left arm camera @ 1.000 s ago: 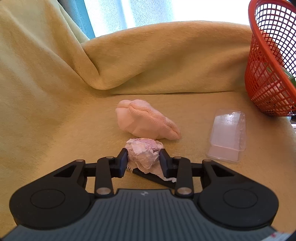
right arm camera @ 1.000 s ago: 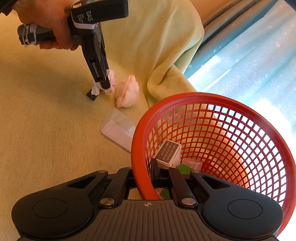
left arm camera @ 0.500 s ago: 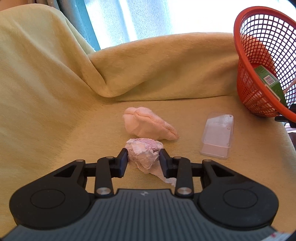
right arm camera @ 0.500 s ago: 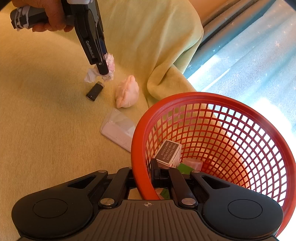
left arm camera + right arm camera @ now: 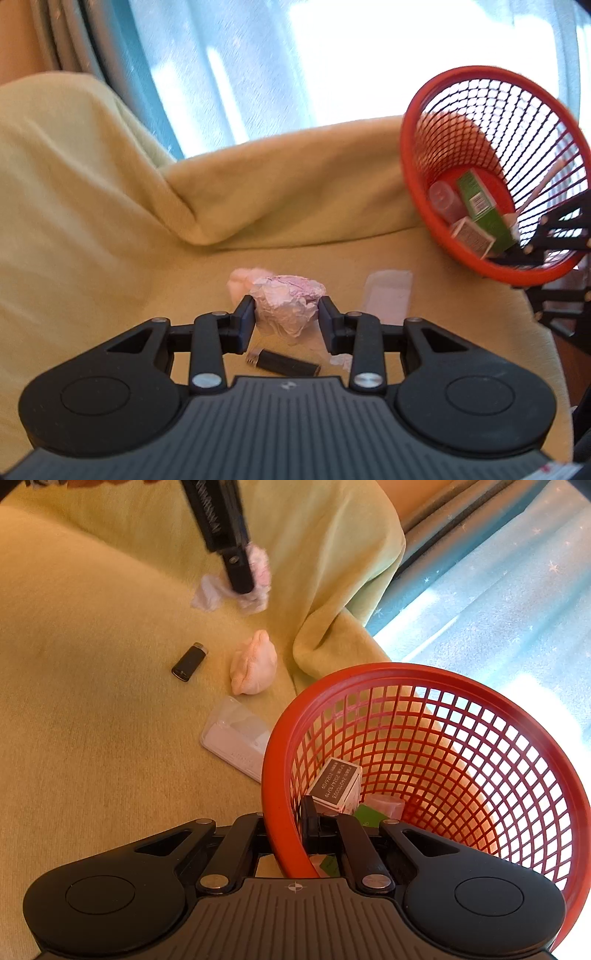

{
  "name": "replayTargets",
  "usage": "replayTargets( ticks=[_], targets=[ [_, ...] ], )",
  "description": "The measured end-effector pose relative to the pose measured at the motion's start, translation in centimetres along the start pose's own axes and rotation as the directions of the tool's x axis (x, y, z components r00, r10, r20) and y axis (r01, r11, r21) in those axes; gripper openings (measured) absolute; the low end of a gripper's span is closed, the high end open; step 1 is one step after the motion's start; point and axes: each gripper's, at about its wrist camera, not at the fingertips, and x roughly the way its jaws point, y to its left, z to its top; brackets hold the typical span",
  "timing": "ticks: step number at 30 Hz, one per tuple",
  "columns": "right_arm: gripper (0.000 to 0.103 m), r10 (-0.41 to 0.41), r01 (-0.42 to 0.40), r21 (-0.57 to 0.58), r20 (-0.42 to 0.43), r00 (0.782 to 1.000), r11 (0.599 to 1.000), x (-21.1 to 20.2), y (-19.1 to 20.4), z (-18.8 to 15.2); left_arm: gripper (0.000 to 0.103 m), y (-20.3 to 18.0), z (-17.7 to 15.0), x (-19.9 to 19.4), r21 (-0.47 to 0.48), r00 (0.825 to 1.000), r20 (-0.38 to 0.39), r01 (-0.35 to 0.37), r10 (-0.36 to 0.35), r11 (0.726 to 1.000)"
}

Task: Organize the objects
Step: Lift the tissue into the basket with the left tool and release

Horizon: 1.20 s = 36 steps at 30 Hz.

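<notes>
White box (image 5: 334, 784) in the red basket (image 5: 480, 686), dark label printed 240110003 and 2024/10/19

On the yellow blanket (image 5: 92, 720) lie one black adapter (image 5: 189, 661), one pink cloth (image 5: 254, 664) and one clear case (image 5: 236, 738). One crumpled paper (image 5: 286, 306). One red basket (image 5: 424, 672) has two boxes.

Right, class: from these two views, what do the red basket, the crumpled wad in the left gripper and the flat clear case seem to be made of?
Red basket: glossy moulded plastic, judging by its even open lattice and smooth rim.
Crumpled wad: thin paper or tissue, matte, with sharp creases and a pinkish tint.
Clear case: probably rigid transparent plastic; the yellow cloth shows through it.
</notes>
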Motion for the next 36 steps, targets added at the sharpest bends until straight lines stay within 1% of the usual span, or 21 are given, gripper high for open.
replayTargets(
  ticks=[4, 7, 10, 12, 14, 16, 17, 18, 19, 21, 23, 26, 31, 34, 36],
  targets=[
    [0.001, 0.000, 0.000, 0.005, 0.000, 1.000, 1.000, 0.0, -0.1, 0.0, 0.031, -1.2, 2.2, -1.4, 0.024, 0.997, 0.056, 0.054, -0.056, 0.998],
    [0.001, 0.000, 0.000, 0.005, 0.002, 1.000, 1.000, 0.0, 0.0, 0.0, 0.031, -2.5, 4.0, -2.1, 0.038, 0.990, 0.098, 0.101, -0.105, 0.994],
    [0.001, 0.001, -0.001, 0.009, 0.003, 1.000, 1.000, 0.0, 0.0, 0.0, 0.032, -4.2, 5.8, -2.4, 0.051, 0.978, 0.138, 0.151, -0.157, 0.987],
    [0.001, 0.002, -0.002, 0.009, 0.004, 1.000, 1.000, -0.1, 0.0, -0.1, 0.033, -5.3, 7.0, -2.1, 0.053, 0.966, 0.158, 0.197, -0.203, 0.979],
    [0.001, 0.003, -0.003, 0.009, 0.005, 1.000, 1.000, -0.2, 0.0, -0.2, 0.035, -6.8, 8.0, -1.4, 0.070, 0.957, 0.167, 0.227, -0.236, 0.971],
    [0.001, 0.003, -0.003, 0.011, 0.006, 1.000, 1.000, -0.2, 0.0, -0.2, 0.041, -7.9, 8.9, -0.3, 0.079, 0.950, 0.162, 0.259, -0.269, 0.963],
    [0.001, 0.003, -0.003, 0.012, 0.006, 1.000, 1.000, -0.2, 0.1, -0.2, 0.055, -8.3, 9.3, 0.2, 0.076, 0.946, 0.161, 0.272, -0.281, 0.959],
    [0.001, 0.004, -0.004, 0.012, 0.006, 1.000, 1.000, -0.2, 0.0, -0.2, 0.064, -8.7, 9.4, 0.5, 0.079, 0.943, 0.168, 0.277, -0.286, 0.958],
    [0.001, 0.005, -0.005, 0.014, 0.006, 1.000, 1.000, -0.2, 0.0, -0.2, 0.065, -9.1, 9.6, 0.5, 0.089, 0.942, 0.174, 0.277, -0.289, 0.957],
    [0.001, 0.006, -0.006, 0.015, 0.007, 1.000, 1.000, -0.2, 0.0, -0.2, 0.065, -9.1, 9.4, 0.4, 0.100, 0.945, 0.176, 0.262, -0.276, 0.960],
    [0.001, 0.006, -0.006, 0.016, 0.009, 1.000, 1.000, -0.2, 0.0, -0.2, 0.066, -8.2, 8.7, 0.2, 0.077, 0.949, 0.172, 0.253, -0.263, 0.964],
    [0.001, 0.006, -0.006, 0.020, 0.010, 1.000, 1.000, -0.2, 0.0, -0.2, 0.067, -6.3, 7.3, 0.1, 0.052, 0.966, 0.147, 0.207, -0.213, 0.977],
    [0.001, 0.007, -0.007, 0.021, 0.010, 1.000, 1.000, -0.3, -0.1, -0.2, 0.069, -3.0, 3.9, 0.7, 0.022, 0.990, 0.078, 0.116, -0.118, 0.993],
    [0.001, 0.008, -0.008, 0.021, 0.009, 1.000, 1.000, -0.3, -0.1, -0.3, 0.069, -1.4, 1.8, 1.6, 0.001, 0.997, 0.025, 0.076, -0.076, 0.997],
    [0.001, 0.007, -0.007, 0.020, 0.009, 1.000, 1.000, -0.4, -0.1, -0.3, 0.069, -0.8, 0.5, 2.5, -0.019, 0.997, -0.008, 0.073, -0.073, 0.997]
  ],
)
